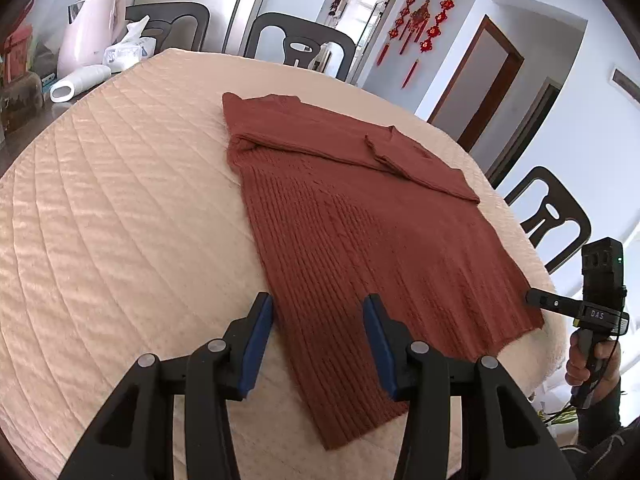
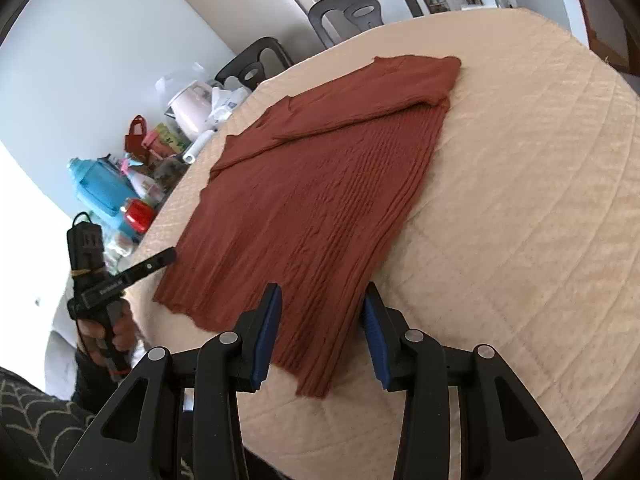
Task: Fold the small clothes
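Observation:
A rust-red ribbed knit sweater [image 1: 360,240] lies flat on the quilted cream table cover [image 1: 120,220], with its sleeves folded across the far part. My left gripper [image 1: 318,304] is open, and its jaws straddle the sweater's near left hem corner. My right gripper [image 2: 322,294] is open, and its jaws straddle the near right hem corner of the sweater [image 2: 320,200]. In the left wrist view the right gripper [image 1: 534,298] shows at the sweater's right hem edge. In the right wrist view the left gripper [image 2: 168,256] shows at the left hem.
Dark chairs [image 1: 300,44] stand around the round table. A pink kettle [image 1: 90,28], a tissue pack [image 1: 128,50] and a white bottle [image 1: 80,82] sit at the far left. Blue and red containers [image 2: 108,188] crowd the side surface. The table cover [image 2: 520,200] extends right.

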Action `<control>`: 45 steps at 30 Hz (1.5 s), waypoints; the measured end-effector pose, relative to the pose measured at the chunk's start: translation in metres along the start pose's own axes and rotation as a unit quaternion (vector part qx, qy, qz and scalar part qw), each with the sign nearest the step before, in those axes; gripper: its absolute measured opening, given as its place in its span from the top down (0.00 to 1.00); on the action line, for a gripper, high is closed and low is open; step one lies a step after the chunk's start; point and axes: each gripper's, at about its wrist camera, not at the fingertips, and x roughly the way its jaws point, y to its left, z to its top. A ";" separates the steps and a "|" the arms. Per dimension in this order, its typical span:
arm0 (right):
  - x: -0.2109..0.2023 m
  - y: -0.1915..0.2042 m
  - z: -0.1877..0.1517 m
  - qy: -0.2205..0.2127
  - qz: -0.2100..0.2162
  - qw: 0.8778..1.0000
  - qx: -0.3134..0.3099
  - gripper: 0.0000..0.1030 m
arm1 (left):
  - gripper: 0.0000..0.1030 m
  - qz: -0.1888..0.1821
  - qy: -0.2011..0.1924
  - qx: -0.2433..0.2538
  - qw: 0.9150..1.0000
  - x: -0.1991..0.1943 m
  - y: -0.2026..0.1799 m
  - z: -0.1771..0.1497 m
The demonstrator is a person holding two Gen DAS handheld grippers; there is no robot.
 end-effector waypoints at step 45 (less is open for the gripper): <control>-0.022 -0.009 0.007 -0.039 0.021 0.999 0.022 0.94 | 0.90 -0.069 -0.046 -0.053 0.995 -0.019 0.008 0.015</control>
